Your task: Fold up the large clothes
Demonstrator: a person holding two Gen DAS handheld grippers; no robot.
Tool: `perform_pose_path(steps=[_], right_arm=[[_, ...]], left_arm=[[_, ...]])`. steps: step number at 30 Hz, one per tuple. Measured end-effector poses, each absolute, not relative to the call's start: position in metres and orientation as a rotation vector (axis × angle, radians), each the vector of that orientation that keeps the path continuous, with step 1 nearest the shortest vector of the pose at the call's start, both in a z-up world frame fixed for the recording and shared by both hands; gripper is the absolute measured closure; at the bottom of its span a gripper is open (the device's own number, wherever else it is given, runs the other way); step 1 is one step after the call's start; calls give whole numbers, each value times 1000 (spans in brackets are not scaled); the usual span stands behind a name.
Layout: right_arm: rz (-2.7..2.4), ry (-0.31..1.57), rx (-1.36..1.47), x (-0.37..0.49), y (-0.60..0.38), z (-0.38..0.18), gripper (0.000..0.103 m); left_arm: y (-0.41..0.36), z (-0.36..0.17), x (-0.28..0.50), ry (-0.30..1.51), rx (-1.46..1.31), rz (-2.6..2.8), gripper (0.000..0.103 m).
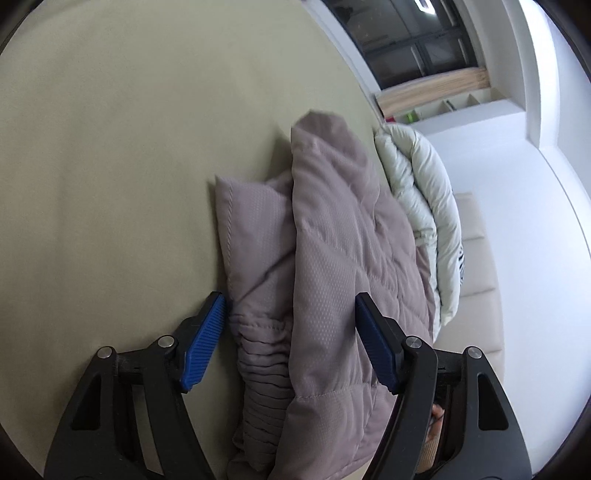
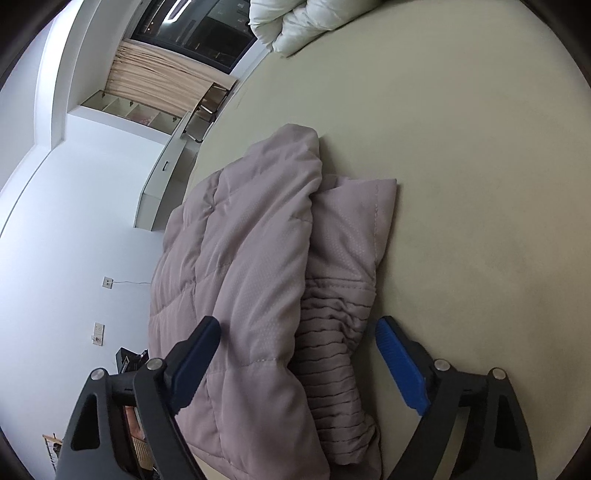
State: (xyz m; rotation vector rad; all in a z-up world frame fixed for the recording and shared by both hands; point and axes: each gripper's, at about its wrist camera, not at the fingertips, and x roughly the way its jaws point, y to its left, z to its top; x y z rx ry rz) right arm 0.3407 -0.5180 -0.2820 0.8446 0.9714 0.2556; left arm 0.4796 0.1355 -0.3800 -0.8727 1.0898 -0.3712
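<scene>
Two grippers straddle one mauve quilted jacket (image 1: pixel 332 236) that lies bunched on an olive bed sheet (image 1: pixel 110 166). Left wrist view: the left gripper (image 1: pixel 290 314) stands with its jaws spread wide, one blue pad (image 1: pixel 205 343) over the sheet beside the jacket's ribbed cuff (image 1: pixel 262 369), the other pad against the upper quilted layer; neither pad presses on cloth, so nothing is held. The jacket is doubled into a narrow stack, with a flat panel edge (image 1: pixel 240 221) showing from beneath on the sheet side. A pale puffer garment (image 1: pixel 424 206) lies behind it at the bed's edge, touching or just beside it. Right wrist view: the right gripper (image 2: pixel 297 332) is likewise wide apart and empty, with the same jacket (image 2: pixel 240 240) and cuff (image 2: pixel 332 354) between its fingers, one pad over the quilted body and the other over bare sheet (image 2: pixel 480 184). White bedding (image 2: pixel 295 26) lies well apart at the far end. Judgement: the fold looks partly made but loose and uneven. To do the step well, lower each gripper onto a single outer edge rather than the whole stack, close on the top layer only, keep both grips level with one another, and draw the cloth taut before laying it over, so the cuff is tucked inside and no ridge forms.
</scene>
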Motion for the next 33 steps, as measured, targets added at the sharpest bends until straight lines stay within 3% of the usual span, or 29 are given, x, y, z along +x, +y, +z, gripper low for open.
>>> perform_pose_path(steps=[16, 22, 33], right_arm=[[273, 1011, 865, 362, -530, -292, 14], [265, 1064, 822, 380, -515, -293, 10], [418, 1100, 807, 416, -466, -297, 11]], left_arm=[[144, -365, 463, 1107, -796, -333, 33], [132, -373, 480, 1143, -793, -320, 32], [109, -387, 518, 1230, -871, -427, 32]])
